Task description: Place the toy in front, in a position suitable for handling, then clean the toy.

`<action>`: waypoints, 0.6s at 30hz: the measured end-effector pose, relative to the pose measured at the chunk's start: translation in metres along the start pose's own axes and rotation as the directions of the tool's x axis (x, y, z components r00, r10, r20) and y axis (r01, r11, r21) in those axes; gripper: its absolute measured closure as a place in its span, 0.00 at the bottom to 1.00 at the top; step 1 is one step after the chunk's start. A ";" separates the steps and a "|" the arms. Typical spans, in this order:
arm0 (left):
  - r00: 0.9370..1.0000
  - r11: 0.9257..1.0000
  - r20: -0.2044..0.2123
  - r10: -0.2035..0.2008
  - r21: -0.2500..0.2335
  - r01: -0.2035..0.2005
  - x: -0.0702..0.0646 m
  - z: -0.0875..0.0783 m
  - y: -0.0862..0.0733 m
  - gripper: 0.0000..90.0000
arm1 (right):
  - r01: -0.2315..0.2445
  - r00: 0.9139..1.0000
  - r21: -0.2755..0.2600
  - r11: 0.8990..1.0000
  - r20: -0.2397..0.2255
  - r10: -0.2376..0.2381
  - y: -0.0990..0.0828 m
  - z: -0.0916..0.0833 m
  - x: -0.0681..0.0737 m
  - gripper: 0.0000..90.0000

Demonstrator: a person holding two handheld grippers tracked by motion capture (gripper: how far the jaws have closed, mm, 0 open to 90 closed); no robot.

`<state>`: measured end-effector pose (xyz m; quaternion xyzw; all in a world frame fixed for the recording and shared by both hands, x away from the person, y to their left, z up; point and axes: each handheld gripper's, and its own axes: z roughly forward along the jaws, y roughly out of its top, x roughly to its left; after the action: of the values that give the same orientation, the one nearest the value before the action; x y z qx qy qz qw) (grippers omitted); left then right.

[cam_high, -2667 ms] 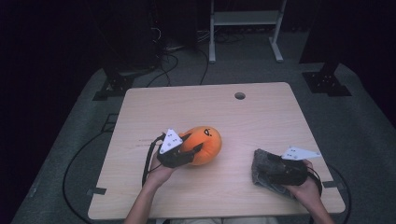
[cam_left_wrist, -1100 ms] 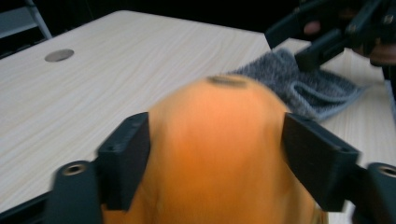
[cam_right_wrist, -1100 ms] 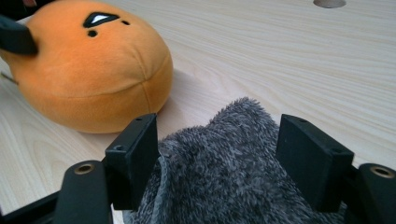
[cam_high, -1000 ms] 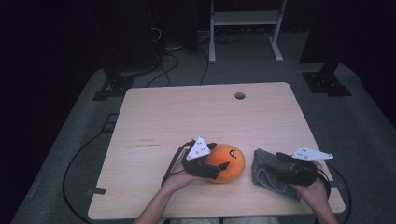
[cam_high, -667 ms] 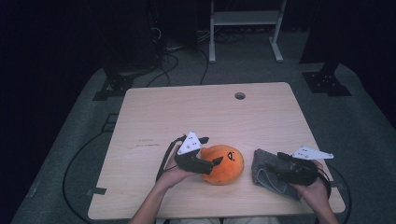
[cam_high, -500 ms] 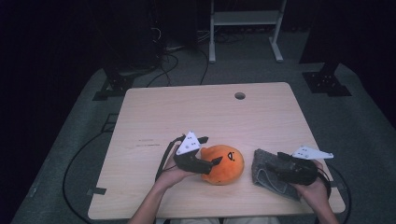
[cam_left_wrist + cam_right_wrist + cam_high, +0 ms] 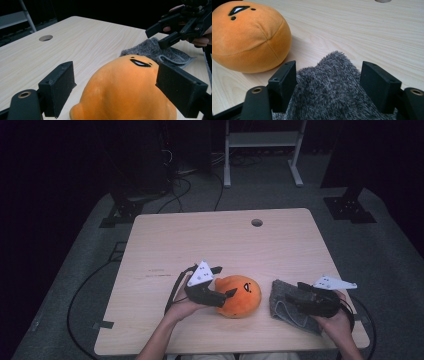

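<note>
Left gripper point(image 7: 115, 87) fingers just opening, spread around orange plush point(image 7: 125, 92); right gripper point(image 7: 329, 85) fingers open astride grey cloth point(image 7: 332, 95)

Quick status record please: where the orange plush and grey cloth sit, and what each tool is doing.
orange plush: on the table, near front edge, face up
grey cloth: right of plush, bunched
left tool: jaws just opened, straddling plush; gap shows at one pad
right tool: jaws either side of cloth fold; grip unclear
table hole: far side

Bright tabletop, dark surroundings, sharp focus
</note>
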<state>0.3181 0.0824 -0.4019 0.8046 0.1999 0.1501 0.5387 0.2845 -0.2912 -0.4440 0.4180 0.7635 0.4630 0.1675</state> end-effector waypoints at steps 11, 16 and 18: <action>1.000 1.000 0.007 0.014 0.022 -0.014 0.000 0.000 -0.003 0.16 | 0.008 1.000 0.021 1.000 0.001 -0.008 0.000 0.006 -0.002 0.31; 1.000 0.999 0.008 0.023 0.038 -0.023 0.000 0.000 -0.005 0.16 | 0.018 1.000 0.039 0.999 0.005 -0.018 0.000 0.010 -0.003 0.32; 1.000 0.999 0.008 0.024 0.045 -0.024 0.000 0.001 -0.006 0.16 | 0.016 1.000 0.044 0.999 0.007 -0.016 0.000 0.011 -0.003 0.32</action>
<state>0.3171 0.0836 -0.4074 0.8194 0.1917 0.1492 0.5192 0.2934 -0.2868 -0.4498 0.4172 0.7761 0.4432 0.1647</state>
